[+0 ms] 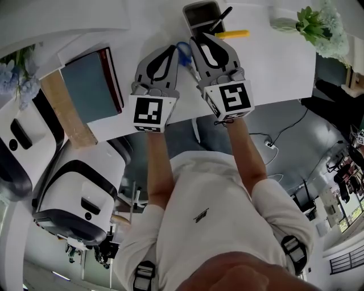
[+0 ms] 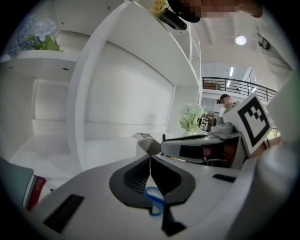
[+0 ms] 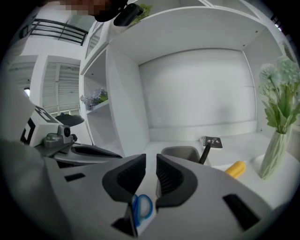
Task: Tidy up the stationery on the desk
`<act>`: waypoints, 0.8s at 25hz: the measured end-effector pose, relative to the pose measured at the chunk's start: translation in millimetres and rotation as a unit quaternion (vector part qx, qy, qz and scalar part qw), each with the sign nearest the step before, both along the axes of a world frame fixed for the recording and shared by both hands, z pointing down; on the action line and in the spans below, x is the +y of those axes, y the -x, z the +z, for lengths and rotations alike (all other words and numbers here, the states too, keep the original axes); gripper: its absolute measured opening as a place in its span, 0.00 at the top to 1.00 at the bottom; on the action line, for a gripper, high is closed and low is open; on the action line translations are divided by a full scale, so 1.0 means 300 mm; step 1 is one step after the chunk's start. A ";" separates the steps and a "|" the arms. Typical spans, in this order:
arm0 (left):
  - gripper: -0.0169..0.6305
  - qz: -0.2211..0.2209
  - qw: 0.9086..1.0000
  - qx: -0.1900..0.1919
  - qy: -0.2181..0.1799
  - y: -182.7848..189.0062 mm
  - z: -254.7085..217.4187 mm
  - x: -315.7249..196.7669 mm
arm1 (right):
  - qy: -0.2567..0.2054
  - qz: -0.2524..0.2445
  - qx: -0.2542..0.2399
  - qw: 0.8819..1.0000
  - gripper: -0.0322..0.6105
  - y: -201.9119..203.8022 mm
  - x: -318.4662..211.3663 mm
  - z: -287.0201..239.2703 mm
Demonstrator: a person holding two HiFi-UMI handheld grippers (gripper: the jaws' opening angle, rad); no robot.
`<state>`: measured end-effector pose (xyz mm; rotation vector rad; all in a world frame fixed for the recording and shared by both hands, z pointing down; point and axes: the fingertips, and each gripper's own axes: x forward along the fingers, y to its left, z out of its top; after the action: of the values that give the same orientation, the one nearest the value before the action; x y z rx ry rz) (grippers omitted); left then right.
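In the head view my two grippers hover side by side over the white desk [image 1: 278, 68]. The left gripper [image 1: 169, 49] has its jaws closed tip to tip in the left gripper view [image 2: 150, 157], with nothing seen between the pads. The right gripper [image 1: 206, 37] points at a grey pen holder [image 1: 202, 13]; its jaws [image 3: 151, 157] stand a little apart with nothing between the pads. A blue loop [image 1: 183, 51] shows between the two grippers and low behind each pair of jaws [image 3: 140, 207]; what it is I cannot tell. A yellow marker [image 1: 232, 34] lies beside the holder.
A black pen [image 3: 205, 153] leans in the pen holder [image 3: 180, 152], with a small notepad [image 3: 212, 141] behind. A vase of flowers [image 1: 310, 25] stands at the desk's right. A dark book [image 1: 91, 85] lies at the left. White shelf walls rise behind the desk. A white chair [image 1: 85, 193] stands below.
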<state>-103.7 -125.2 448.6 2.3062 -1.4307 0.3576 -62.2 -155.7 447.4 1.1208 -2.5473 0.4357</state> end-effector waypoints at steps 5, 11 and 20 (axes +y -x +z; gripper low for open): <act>0.97 -0.013 1.000 -0.003 0.008 0.036 0.036 0.031 | 0.027 -0.034 0.010 0.999 0.88 0.044 0.060 0.051; 0.97 -0.021 1.000 -0.003 0.012 0.058 0.061 0.063 | 0.062 -0.063 0.038 0.995 0.88 0.081 0.123 0.133; 0.97 -0.024 0.999 -0.002 0.020 0.075 0.096 0.091 | 0.110 -0.087 0.082 0.987 0.87 0.108 0.159 0.258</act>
<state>-126.1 -98.0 477.5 2.2353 -1.4657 0.3742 -94.6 -107.9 524.8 0.8123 -2.3607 0.5395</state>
